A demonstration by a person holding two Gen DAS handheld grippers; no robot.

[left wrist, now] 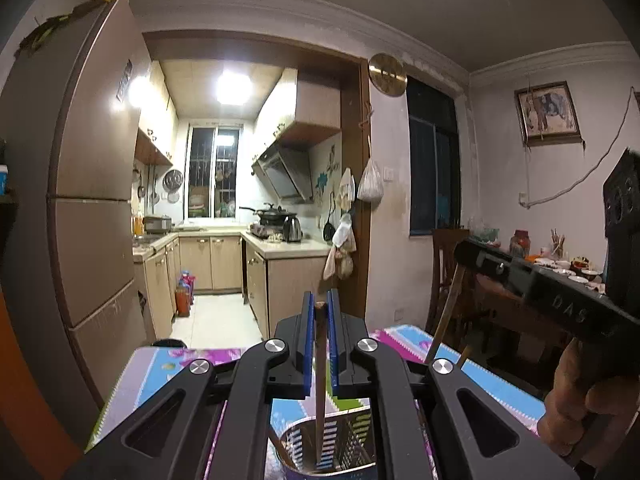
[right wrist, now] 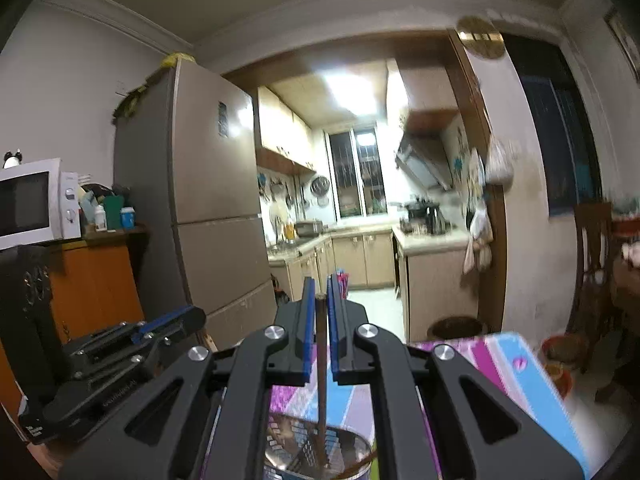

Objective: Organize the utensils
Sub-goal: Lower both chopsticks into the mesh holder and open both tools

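Two tongs, left (left wrist: 320,304) and right (right wrist: 320,296), each pinching a chopstick (left wrist: 320,380); microwave (right wrist: 36,200) only in right view.

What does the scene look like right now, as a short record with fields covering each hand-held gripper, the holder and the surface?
left hand-held gripper: shut on a brown chopstick, held upright
right hand-held gripper: shut on a second chopstick, also upright
holder: perforated metal utensil holder below both chopsticks, their lower ends inside its rim
surface: table with patterned cloth
background: kitchen doorway, fridge
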